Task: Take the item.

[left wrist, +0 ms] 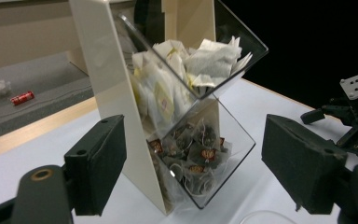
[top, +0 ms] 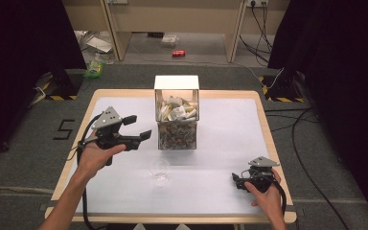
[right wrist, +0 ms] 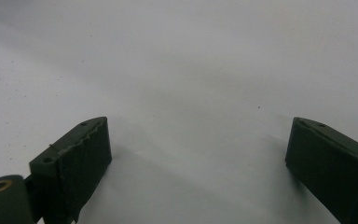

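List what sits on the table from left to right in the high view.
Left gripper, open and held above the table → clear glass → two-tier tea bag dispenser → right gripper, open, low near the table's right edge.

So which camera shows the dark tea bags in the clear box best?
The left gripper view: the dark tea bags sit close, labels visible, in the clear lower bin. The high view shows them small and blurry.
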`<state>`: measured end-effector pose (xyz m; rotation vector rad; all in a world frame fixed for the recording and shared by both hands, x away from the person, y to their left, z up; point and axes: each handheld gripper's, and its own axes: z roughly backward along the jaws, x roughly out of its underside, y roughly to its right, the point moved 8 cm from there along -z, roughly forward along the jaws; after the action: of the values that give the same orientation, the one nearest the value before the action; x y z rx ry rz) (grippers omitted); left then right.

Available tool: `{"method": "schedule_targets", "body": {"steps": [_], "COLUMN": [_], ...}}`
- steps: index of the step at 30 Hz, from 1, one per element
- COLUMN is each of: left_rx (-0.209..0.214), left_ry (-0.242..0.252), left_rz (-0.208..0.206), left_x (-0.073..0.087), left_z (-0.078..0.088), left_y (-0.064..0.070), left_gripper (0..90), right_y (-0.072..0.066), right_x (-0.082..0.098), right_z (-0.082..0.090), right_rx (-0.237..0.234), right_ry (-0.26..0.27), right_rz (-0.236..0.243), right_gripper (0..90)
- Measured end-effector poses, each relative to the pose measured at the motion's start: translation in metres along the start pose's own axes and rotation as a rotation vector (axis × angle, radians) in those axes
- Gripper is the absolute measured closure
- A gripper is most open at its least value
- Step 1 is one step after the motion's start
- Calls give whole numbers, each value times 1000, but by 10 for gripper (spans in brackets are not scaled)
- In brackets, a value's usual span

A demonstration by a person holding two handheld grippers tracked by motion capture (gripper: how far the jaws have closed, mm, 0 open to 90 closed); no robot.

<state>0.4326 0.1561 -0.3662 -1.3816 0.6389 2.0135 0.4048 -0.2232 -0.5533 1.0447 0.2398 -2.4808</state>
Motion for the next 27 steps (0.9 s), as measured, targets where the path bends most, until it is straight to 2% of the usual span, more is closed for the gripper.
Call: {"method": "schedule_targets", "body": {"steps": [6, 13, 23, 27], "left_rx": [9, 34, 49, 56], "left_ry": [4, -4, -43, -48], "left_rz": [-35, -44, -70, -69], "left_x": [-17, -34, -44, -48], "left_z": [-8, -22, -42, -48], "left_y": [7, 14, 21, 21], "left_gripper": [243, 295, 353, 370], "right_y": [0, 0, 0, 0], "right_x": [0, 0, 0, 0], "right_z": [0, 0, 0, 0], "right_rx": [1, 0, 0, -1], "right_ry": [0, 0, -2, -2], "right_rz": [0, -2, -2, -2], "right_gripper": [73, 72, 72, 72]}}
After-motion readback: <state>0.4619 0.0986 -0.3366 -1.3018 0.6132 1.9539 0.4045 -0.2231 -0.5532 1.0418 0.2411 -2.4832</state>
